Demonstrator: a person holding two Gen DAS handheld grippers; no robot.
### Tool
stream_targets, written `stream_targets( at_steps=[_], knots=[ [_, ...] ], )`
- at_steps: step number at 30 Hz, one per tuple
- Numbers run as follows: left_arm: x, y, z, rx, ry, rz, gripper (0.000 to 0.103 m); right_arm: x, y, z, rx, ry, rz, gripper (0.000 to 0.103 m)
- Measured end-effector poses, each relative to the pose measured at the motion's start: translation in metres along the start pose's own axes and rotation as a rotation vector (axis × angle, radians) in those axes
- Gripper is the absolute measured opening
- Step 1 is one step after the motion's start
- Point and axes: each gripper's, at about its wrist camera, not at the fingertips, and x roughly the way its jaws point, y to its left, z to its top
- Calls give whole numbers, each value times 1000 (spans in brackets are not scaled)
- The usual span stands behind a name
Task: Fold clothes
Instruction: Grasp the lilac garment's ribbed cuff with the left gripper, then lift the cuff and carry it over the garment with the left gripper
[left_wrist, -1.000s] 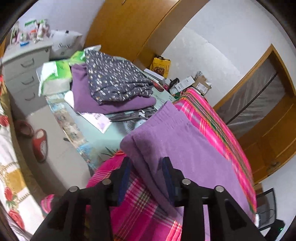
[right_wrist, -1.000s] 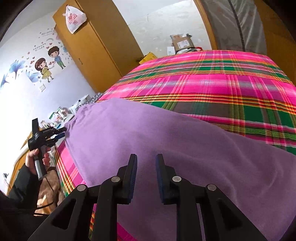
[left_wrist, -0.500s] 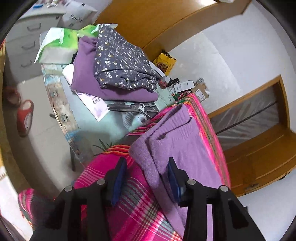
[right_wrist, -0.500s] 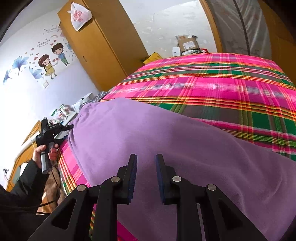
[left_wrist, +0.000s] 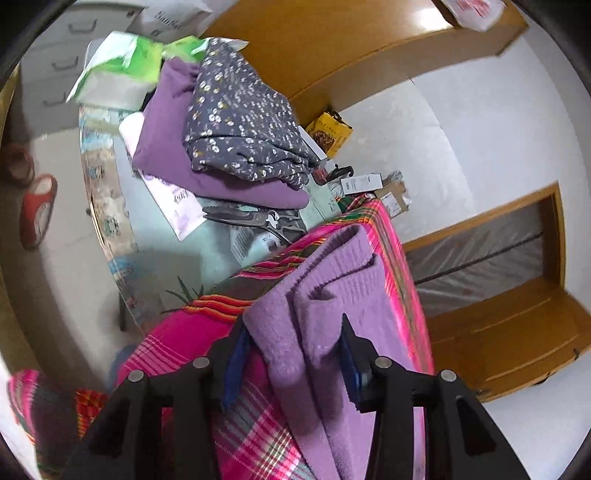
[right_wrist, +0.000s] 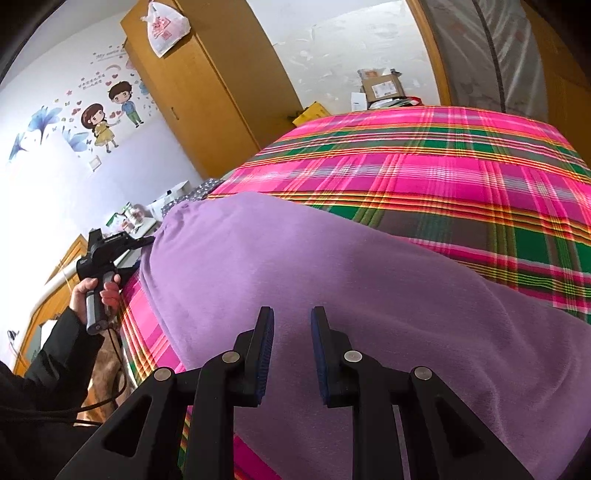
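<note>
A folded purple fleece garment (left_wrist: 332, 295) lies on the pink plaid bedspread (left_wrist: 177, 347). My left gripper (left_wrist: 291, 339) is open, its jaws straddling the garment's thick folded end, pads beside the cloth. In the right wrist view the same garment (right_wrist: 332, 266) spreads wide over the bed (right_wrist: 443, 173). My right gripper (right_wrist: 291, 332) is open with a narrow gap, hovering just over the garment's near part, holding nothing. The left gripper also shows in that view (right_wrist: 110, 247), at the garment's far left end, held in a hand.
A side table (left_wrist: 155, 236) beside the bed holds a stack of folded clothes, purple (left_wrist: 177, 155) under dark floral (left_wrist: 243, 122), plus pliers (left_wrist: 251, 218), papers and a green pack (left_wrist: 122, 62). Wooden wardrobe (right_wrist: 207, 99), boxes and red slippers (left_wrist: 37, 210) stand around.
My left gripper has moved forward and tipped down over the garment's folded end, which now sits between its jaws. The right gripper has barely moved.
</note>
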Motion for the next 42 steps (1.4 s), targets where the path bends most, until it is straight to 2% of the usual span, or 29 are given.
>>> stream_targets(
  at_steps=[7, 10, 13, 24, 35, 42],
  knots=[
    [-14, -9, -2, 27, -69, -10, 30, -1, -1, -1, 11, 1, -9, 21],
    [-21, -19, -3, 72, -89, -20, 25, 0, -1, -1, 13, 2, -8, 21],
    [-26, -31, -4, 117, -106, -22, 23, 1, -1, -1, 15, 3, -6, 21],
    [-38, -82, -6, 226, -117, -104, 21, -2, -4, -4, 33, -6, -4, 22],
    [-46, -163, -37, 417, -71, -268, 20, -7, -6, -5, 52, -21, 5, 22],
    [-47, -211, -82, 578, 33, -381, 20, -9, -9, -6, 69, -25, 11, 22]
  ],
)
